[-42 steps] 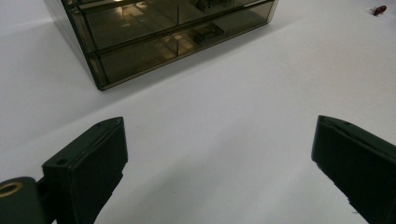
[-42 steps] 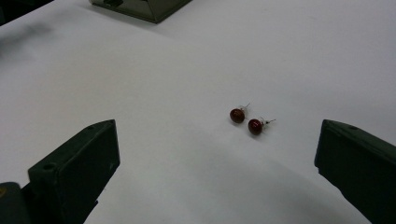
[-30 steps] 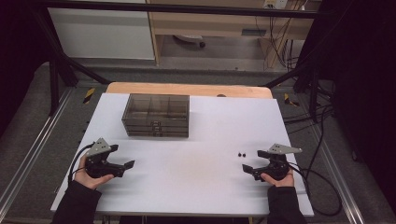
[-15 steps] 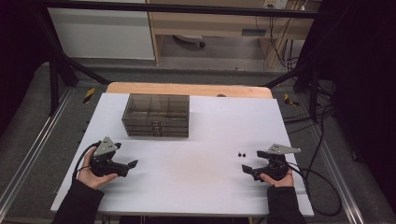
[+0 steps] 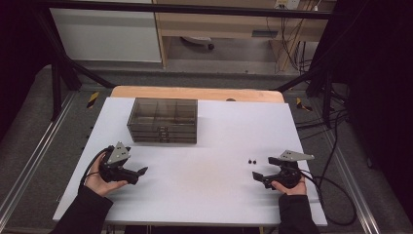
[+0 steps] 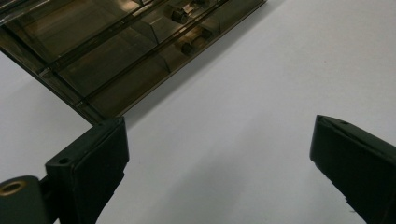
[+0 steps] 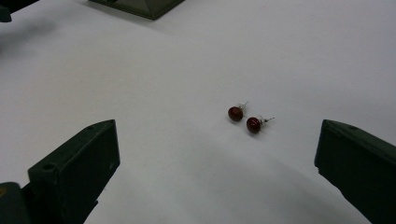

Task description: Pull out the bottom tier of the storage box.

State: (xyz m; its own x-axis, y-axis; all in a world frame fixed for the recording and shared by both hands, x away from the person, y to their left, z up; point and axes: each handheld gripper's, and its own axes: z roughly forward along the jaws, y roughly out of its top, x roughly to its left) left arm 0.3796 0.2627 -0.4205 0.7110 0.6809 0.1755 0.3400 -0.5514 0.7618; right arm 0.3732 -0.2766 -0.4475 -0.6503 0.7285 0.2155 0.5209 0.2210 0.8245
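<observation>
White tabletop (image 5: 204, 190): smoky transparent plastic drawer box (image 5: 163, 120) at rear. Left gripper (image 5: 141, 171), jaws spread, has swung toward box. Right gripper (image 5: 255, 175), spread, unmoved near two red ball stud earrings (image 7: 244, 118).

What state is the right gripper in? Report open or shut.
Open: the right gripper has its jaws set wide apart, empty, short of two red earrings.

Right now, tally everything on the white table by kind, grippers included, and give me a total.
Red ball stud earrings: 2, lying side by side on the white table
Smoked clear drawer box: 1
Hand-held grippers: 2, left gripper and right gripper, both open and holding nothing
Total: 5
</observation>
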